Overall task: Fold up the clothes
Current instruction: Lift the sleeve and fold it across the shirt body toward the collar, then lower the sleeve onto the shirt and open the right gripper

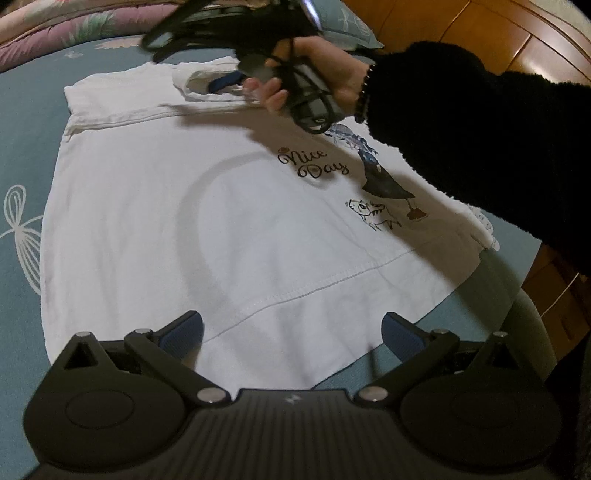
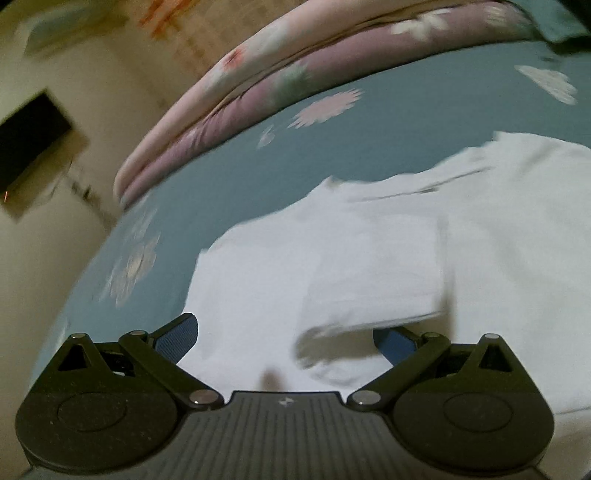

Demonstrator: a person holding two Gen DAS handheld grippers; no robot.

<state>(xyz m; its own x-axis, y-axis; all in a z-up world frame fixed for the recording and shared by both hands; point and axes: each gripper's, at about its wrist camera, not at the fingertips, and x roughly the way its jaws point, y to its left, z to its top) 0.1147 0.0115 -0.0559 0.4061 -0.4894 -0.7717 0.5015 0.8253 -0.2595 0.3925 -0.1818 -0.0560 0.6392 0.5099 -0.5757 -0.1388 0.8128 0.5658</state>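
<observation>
A white T-shirt [image 1: 207, 221] printed with "Nice Day" and a cartoon lies spread flat on the teal bedsheet [image 1: 22, 155]. My left gripper [image 1: 293, 332] is open over the shirt's hem, with its blue pads [image 1: 184, 328] to either side and nothing between them. A hand in a black sleeve [image 1: 461, 122] holds my right gripper [image 1: 229, 79] at the shirt's collar. In the blurred right wrist view that gripper [image 2: 286, 341] stands open over the white shirt [image 2: 369, 258]. A raised flap of the fabric [image 2: 373, 314] partly covers its right fingertip.
A folded pink floral quilt [image 2: 295, 66] lies along the bed's far side, with a teal pillow [image 1: 347, 22] beside it. Wooden furniture [image 1: 498, 33] stands past the bed's right edge. A dark screen [image 2: 29, 136] hangs on the cream wall.
</observation>
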